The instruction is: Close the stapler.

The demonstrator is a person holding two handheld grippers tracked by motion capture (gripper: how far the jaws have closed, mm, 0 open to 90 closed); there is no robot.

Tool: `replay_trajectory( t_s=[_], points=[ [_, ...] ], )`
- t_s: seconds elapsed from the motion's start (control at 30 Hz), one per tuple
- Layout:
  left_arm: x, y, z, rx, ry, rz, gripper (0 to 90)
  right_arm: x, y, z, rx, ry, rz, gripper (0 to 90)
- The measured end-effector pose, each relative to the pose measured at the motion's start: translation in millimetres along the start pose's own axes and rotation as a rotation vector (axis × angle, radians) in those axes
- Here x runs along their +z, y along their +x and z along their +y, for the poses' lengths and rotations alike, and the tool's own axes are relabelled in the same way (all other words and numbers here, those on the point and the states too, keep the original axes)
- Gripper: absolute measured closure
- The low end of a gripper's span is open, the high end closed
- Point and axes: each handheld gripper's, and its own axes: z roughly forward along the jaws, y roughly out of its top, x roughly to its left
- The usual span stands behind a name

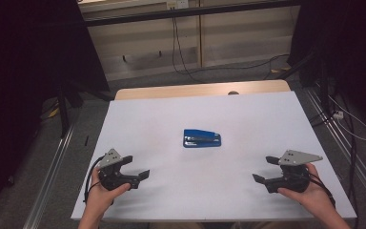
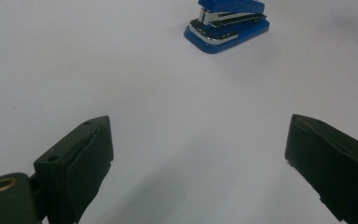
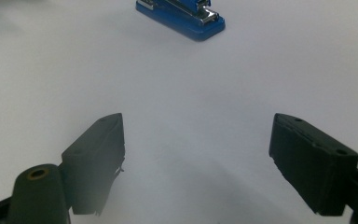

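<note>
L gripper spread, empty | R gripper spread, empty | stapler apart, top cropped in gripper views

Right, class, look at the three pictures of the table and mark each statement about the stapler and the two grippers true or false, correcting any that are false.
1. The blue stapler lies on the white table top. True.
2. The left gripper is clamped on the stapler. False: its jaws stand open with nothing between them, and the stapler lies well apart from it.
3. The right gripper has its jaws open. True.
4. The stapler sits at the near right corner of the table. False: it lies around the middle, between and beyond the two grippers.
5. Each gripper is held in a hand. True.
</note>
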Motion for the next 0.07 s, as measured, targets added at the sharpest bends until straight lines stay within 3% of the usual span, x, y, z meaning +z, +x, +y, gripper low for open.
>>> replay_trajectory(
  t_s=[0.07],
  points=[
    [0.3, 1.0, 0.4, -0.004, -0.001, 0.002, 7.9, -0.2, 0.0, -0.1, -0.001, -0.003, -0.002, 18.0]
  ],
)
